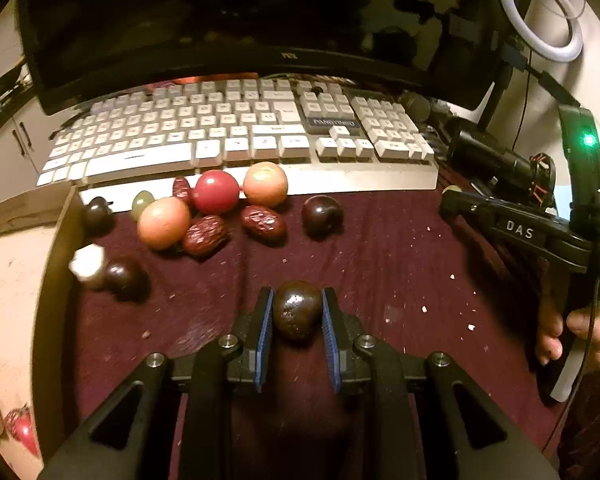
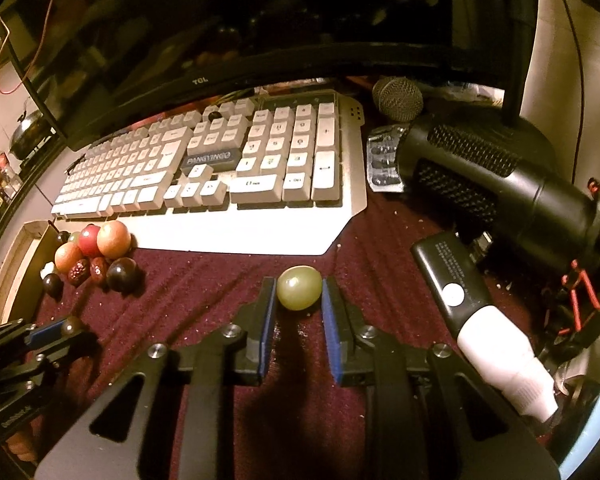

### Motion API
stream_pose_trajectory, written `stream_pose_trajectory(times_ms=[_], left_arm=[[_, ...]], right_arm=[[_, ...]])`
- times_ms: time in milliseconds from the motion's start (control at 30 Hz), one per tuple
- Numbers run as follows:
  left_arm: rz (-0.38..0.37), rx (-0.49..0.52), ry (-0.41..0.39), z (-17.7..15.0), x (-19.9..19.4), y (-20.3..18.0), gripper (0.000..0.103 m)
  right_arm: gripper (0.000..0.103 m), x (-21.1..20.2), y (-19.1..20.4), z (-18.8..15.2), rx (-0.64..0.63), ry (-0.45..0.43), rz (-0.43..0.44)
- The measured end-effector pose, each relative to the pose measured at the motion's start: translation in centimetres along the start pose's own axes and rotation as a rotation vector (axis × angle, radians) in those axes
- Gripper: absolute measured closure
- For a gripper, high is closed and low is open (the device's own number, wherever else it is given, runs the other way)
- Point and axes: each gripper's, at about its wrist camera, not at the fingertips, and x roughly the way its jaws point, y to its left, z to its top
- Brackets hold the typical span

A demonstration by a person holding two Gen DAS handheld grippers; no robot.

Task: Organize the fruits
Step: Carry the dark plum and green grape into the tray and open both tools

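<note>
Holding two small fruits is what we see right now, one in each gripper. Our left gripper (image 1: 297, 300) has its jaws closed on a dark grape (image 1: 297, 314), which sits snug between the blue pads (image 1: 265, 312). Our right gripper (image 2: 299, 290) has its jaws closed on a green grape (image 2: 299, 293), just above the dark red cloth on the desk (image 2: 204, 296).

We see the other fruits in a little pile near the front edge of the white keyboard (image 1: 236, 132). A red ball-shaped fruit (image 1: 216, 192) sits in the middle of the pile. Two orange fruits (image 1: 164, 222) lie on either side of it, one close to us and one by the keyboard. Three wrinkly red dates (image 1: 264, 222) lie among them. Another dark grape (image 1: 322, 212) rests a bit to the right of the pile, apart from it. A second green grape (image 1: 141, 203) and more dark grapes (image 1: 124, 276) lie to the left, near a cardboard box (image 1: 56, 240). A white lump (image 1: 87, 265) touches one of those dark grapes.

We can see a hand (image 1: 576, 332) at the right edge of the left view, wrapped around the other gripper's handle. Behind the keyboard stands a dark screen (image 1: 204, 20).
</note>
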Motion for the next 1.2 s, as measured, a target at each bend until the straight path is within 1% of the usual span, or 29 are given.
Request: stream_pose_trajectory(times_ms=[133, 233, 300, 367, 400, 533, 667, 733, 800, 900, 1067, 1200], left_arm=[[0.035, -0.019, -0.033, -0.3, -2.2, 0.5, 0.081], [0.076, -0.03, -0.076, -0.9, -4.5, 0.9, 0.081], [0.109, -0.038, -0.11, -1.5, -6.4, 1.3, 0.081], [0.137, -0.051, -0.147, -2.3, -8.5, 2.1, 0.081], [0.148, -0.059, -0.158, -2.6, -9.2, 2.5, 0.081], [0.209, -0.104, -0.209, -4.0, -12.6, 5.3, 0.081], [0.305, -0.148, -0.247, -5.1, -15.0, 8.8, 0.081], [0.342, -0.178, -0.251, -5.8, -15.6, 10.7, 0.081], [0.37, -0.212, -0.245, -6.4, -15.8, 12.5, 0.081], [0.41, -0.239, -0.234, -7.3, -15.8, 14.5, 0.081], [0.432, -0.259, -0.22, -8.4, -15.7, 16.2, 0.081], [0.448, -0.257, -0.206, -9.1, -15.3, 17.0, 0.081]], right_arm=[[0.079, -1.8, 0.8, -0.1, -0.012, -0.059, 0.014], [0.079, -3.7, 2.6, -0.4, -0.029, -0.093, 0.053], [0.079, -4.7, 4.5, -1.0, -0.044, -0.102, 0.099], [0.079, -5.4, 7.3, -1.9, -0.075, -0.104, 0.152], [0.079, -5.7, 8.3, -2.2, -0.088, -0.106, 0.166], [0.079, -6.7, 14.1, -3.4, -0.151, -0.111, 0.266], [0.079, -7.6, 19.8, -4.3, -0.218, -0.112, 0.36], [0.079, -7.8, 22.5, -4.9, -0.25, -0.105, 0.401], [0.079, -7.9, 24.3, -5.7, -0.267, -0.1, 0.429], [0.079, -7.6, 27.0, -6.9, -0.293, -0.081, 0.454], [0.079, -6.4, 29.9, -8.7, -0.339, -0.015, 0.475], [0.079, -6.1, 31.8, -10.0, -0.383, 0.019, 0.497]])
